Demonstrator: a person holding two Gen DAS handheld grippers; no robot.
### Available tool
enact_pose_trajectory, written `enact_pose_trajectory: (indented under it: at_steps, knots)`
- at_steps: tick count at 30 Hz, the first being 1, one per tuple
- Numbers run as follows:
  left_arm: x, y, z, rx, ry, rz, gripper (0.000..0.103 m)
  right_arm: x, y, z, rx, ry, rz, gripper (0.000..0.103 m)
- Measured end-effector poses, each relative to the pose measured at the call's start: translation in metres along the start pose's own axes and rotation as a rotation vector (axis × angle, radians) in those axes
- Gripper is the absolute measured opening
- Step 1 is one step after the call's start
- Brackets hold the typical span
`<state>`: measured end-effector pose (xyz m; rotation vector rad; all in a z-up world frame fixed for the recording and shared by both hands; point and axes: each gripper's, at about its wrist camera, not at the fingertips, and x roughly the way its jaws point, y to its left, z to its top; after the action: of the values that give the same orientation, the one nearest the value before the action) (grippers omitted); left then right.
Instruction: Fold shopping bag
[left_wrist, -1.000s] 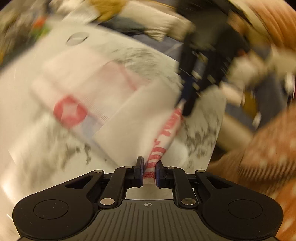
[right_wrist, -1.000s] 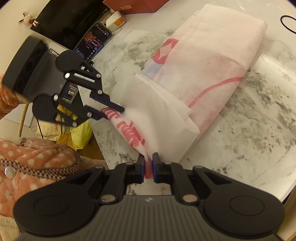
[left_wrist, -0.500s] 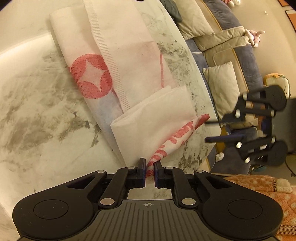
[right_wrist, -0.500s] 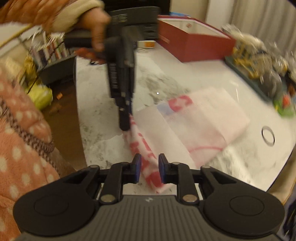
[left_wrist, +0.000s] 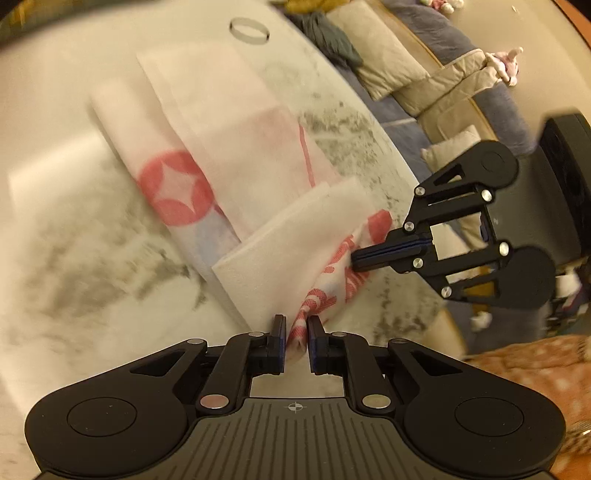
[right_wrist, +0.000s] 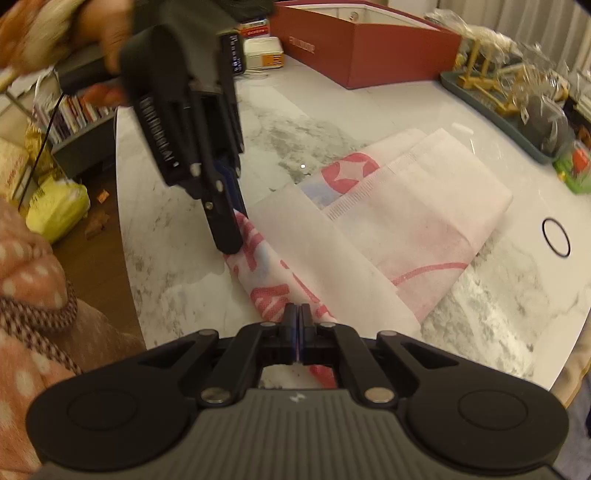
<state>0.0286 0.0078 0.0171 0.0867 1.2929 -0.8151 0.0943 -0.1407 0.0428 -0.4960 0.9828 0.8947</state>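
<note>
The white shopping bag (left_wrist: 240, 177) with red print lies partly folded on the marble table (left_wrist: 74, 258). My left gripper (left_wrist: 295, 332) is shut on a bunched red-striped corner at the bag's near end. In the right wrist view the bag (right_wrist: 406, 221) stretches away to the right, and the left gripper (right_wrist: 229, 240) comes down from the upper left onto its red-printed corner. My right gripper (right_wrist: 297, 321) has its jaws pressed together on the thin red-printed edge. From the left wrist view the right gripper (left_wrist: 356, 258) meets that same edge from the right.
A black ring (right_wrist: 556, 236) lies on the table past the bag. A red box (right_wrist: 369, 48) and a cluttered tray (right_wrist: 517, 92) stand at the far side. The table edge (right_wrist: 125, 258) drops to the floor on the left. A sofa with cushions (left_wrist: 424, 74) is beyond.
The right gripper's jaws, slightly apart half a second ago, have come together on the bag's red-printed edge. It has moved in closer to the left gripper. The left gripper keeps its hold.
</note>
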Motion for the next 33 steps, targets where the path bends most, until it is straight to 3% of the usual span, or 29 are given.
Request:
enact_pose_trajectory:
  at_steps: [5, 8, 14, 21, 22, 24, 26, 30, 33]
  knots:
    - [-0.027, -0.039, -0.012, 0.133, -0.217, 0.208, 0.013, 0.002, -0.015, 0.001, 0.098, 0.004, 0.053, 0.0]
    - [-0.022, -0.059, -0.012, 0.188, -0.24, 0.245, 0.012, 0.002, -0.015, 0.001, 0.105, 0.009, 0.063, 0.0]
    - [0.018, -0.068, -0.002, 0.213, -0.185, 0.347, 0.012, 0.003, -0.017, 0.003, 0.124, 0.008, 0.071, 0.0]
    - [0.025, -0.07, -0.007, 0.23, -0.215, 0.37, 0.012, 0.001, -0.013, -0.002, 0.143, -0.022, 0.054, 0.0]
    - [0.024, -0.069, -0.007, 0.228, -0.215, 0.369, 0.012, -0.001, -0.007, -0.002, 0.095, -0.026, 0.034, 0.001]
    - [0.023, -0.07, -0.009, 0.23, -0.211, 0.369, 0.012, -0.005, 0.008, -0.003, -0.04, -0.028, -0.016, 0.013]
    - [0.022, -0.07, -0.01, 0.23, -0.207, 0.366, 0.012, -0.008, 0.029, -0.01, -0.249, -0.013, -0.081, 0.03]
    - [0.021, -0.065, -0.008, 0.206, -0.2, 0.341, 0.012, -0.003, 0.057, -0.03, -0.613, 0.039, -0.212, 0.027]
    - [0.02, -0.058, -0.004, 0.176, -0.187, 0.31, 0.012, 0.008, 0.069, -0.045, -0.856, 0.021, -0.345, 0.029]
